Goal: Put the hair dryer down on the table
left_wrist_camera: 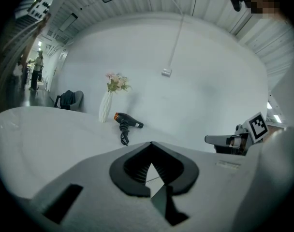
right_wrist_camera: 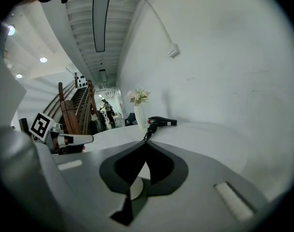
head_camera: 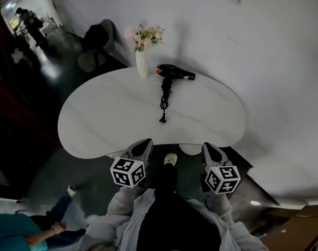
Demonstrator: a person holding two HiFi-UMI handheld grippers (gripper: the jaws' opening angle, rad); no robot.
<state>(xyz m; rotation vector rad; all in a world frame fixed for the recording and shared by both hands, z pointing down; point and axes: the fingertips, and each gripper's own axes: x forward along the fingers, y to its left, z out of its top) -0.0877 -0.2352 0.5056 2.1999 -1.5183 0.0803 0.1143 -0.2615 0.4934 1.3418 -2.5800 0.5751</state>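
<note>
The black hair dryer (head_camera: 174, 72) lies on its side at the far side of the white table (head_camera: 106, 119), nozzle end to the right, its coiled cord (head_camera: 163, 101) trailing toward me. It also shows as the hair dryer (left_wrist_camera: 127, 121) in the left gripper view and as the hair dryer (right_wrist_camera: 161, 122) in the right gripper view. My left gripper (head_camera: 146, 141) and right gripper (head_camera: 207, 146) hover at the table's near edge, far from the dryer. Both are shut with nothing held: the left gripper (left_wrist_camera: 151, 144) and right gripper (right_wrist_camera: 146, 143) show jaws meeting at the tip.
A white vase (head_camera: 142, 64) of flowers stands just left of the dryer. A chair (head_camera: 96, 48) with a dark bag sits behind the table, with people (head_camera: 31, 22) farther off. A wall runs close behind and to the right. A seated person's arm (head_camera: 23, 234) is at bottom left.
</note>
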